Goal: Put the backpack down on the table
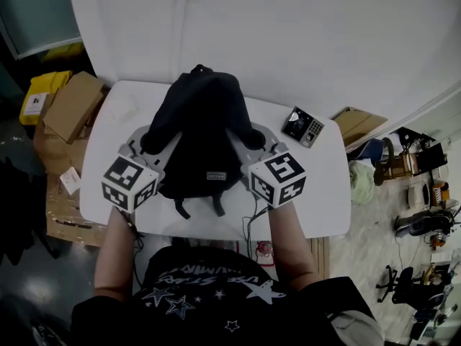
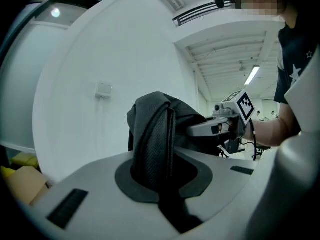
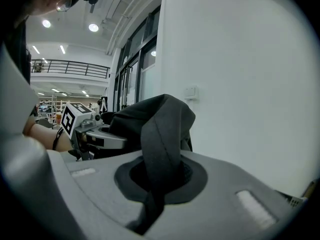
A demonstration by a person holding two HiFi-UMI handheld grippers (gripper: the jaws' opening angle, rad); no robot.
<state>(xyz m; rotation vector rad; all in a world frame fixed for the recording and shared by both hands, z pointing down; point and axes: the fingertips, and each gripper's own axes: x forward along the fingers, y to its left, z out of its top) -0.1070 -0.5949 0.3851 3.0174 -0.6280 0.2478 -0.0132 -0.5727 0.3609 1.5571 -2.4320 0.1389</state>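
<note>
Left tongs (image 2: 160,184) and right tongs (image 3: 157,179) each pinch a strap (image 2: 152,139) of the black fabric backpack (image 1: 202,132). Lower both evenly onto the white table (image 1: 324,193), base toward six o'clock.

Head view: camera on your head, faces steeply down onto table (image 1: 317,193); your arms enter at bottom edge; widest view. Left gripper view: camera rides left gripper (image 1: 146,147), looks along own jaws, very near backpack (image 1: 202,132), faces toward right gripper (image 2: 197,129). Right gripper view: same mounting, opposite direction, equally near. All three views share backpack; each gripper view shows other gripper.
</note>
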